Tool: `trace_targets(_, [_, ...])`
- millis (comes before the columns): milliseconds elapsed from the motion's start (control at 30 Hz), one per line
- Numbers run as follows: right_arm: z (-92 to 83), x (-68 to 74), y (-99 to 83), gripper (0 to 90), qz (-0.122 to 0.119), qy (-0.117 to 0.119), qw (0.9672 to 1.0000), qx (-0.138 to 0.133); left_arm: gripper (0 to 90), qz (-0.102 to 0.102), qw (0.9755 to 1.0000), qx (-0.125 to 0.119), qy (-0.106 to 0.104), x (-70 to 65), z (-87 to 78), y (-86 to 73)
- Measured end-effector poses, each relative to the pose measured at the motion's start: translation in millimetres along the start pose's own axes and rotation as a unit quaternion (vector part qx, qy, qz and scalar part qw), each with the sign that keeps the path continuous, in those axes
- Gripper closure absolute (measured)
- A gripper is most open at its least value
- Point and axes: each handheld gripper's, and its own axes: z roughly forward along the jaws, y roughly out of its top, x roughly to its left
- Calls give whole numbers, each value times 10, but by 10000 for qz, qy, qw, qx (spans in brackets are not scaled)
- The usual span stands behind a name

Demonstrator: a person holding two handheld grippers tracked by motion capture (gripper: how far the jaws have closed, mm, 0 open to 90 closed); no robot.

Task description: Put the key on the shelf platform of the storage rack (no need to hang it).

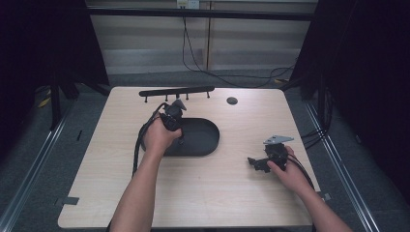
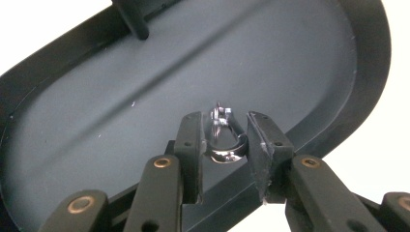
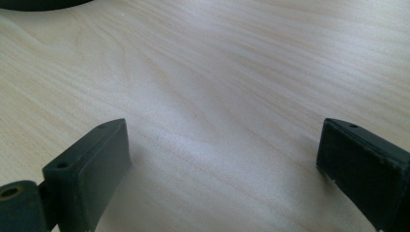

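No legible text, label, brand mark, number or sign appears on any surface in the high view, the left gripper view or the right gripper view.

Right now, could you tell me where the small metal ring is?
The metal ring is gripped in the left tool, held over the black oval tray.

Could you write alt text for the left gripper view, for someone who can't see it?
Two black jaws of the left gripper are closed on a small shiny metal clasp, held over a dark oval tray. The tray's raised rim curves around, with pale table beyond it.
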Motion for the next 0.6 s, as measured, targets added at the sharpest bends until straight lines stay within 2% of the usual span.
trace_targets(33, [0,0,0,43,0,-2,10000,0,677,-18,10000,10,-7,3,24,-16])
trace_targets(67, [0,0,0,43,0,-2,10000,0,677,81,9999,86,2,21,42,-28])
trace_targets(133, [0,0,0,43,-2,0,10000,-2,678,12,10000,83,-26,33,83,-60])
trace_targets(200, [0,0,0,43,0,-1,10000,0,678,-68,9999,-57,-83,62,85,-75])
trace_targets(267, [0,0,0,43,0,0,10000,1,678,-75,9999,-55,-76,65,83,-75])
trace_targets(367, [1,-2,0,43,-10,0,10000,-7,678,-109,9999,-65,-47,67,80,-79])
trace_targets(467, [0,0,0,43,1,1,10000,1,675,-56,9999,-123,-7,72,84,-86])
trace_targets(600, [0,0,0,43,-3,0,10000,-1,667,-4,9998,-88,169,47,117,-92])
